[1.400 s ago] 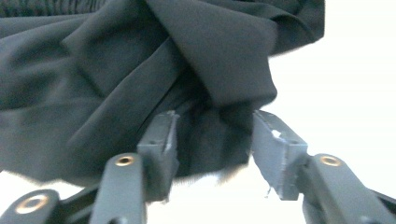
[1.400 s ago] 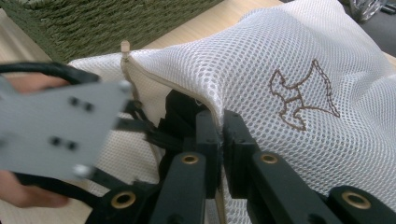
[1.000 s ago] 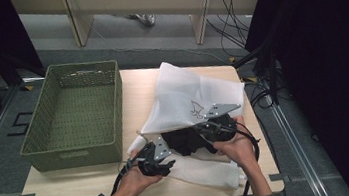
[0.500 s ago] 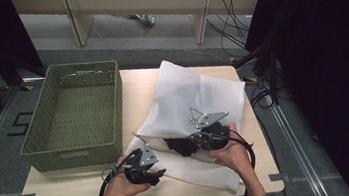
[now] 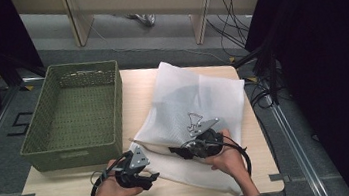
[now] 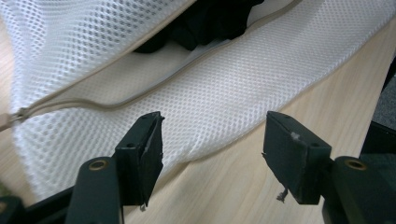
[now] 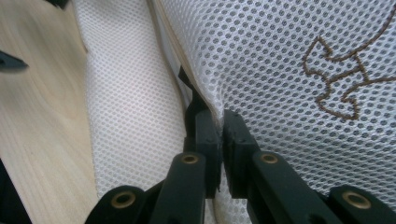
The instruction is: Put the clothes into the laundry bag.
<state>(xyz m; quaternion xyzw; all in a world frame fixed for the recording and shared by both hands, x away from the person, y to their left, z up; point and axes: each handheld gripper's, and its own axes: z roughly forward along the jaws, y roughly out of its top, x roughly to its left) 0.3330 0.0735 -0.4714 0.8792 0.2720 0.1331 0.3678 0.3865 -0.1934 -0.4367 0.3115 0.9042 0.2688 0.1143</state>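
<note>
Right gripper (image 7: 220, 135) is clamping the white mesh laundry bag (image 5: 198, 100) by its zipper edge; left gripper (image 6: 212, 154), jaws just opening and empty, is hovering at the bag's seven o'clock.

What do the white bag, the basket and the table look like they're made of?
The bag looks like white synthetic mesh fabric: small regular holes, a zipper along the opening and a brown stitched design. The basket seems woven from olive-green cord or wicker-like strands, matte; which one is hard to tell. The table looks like pale wood or wood-grain laminate, smooth, with faint grain lines.
</note>
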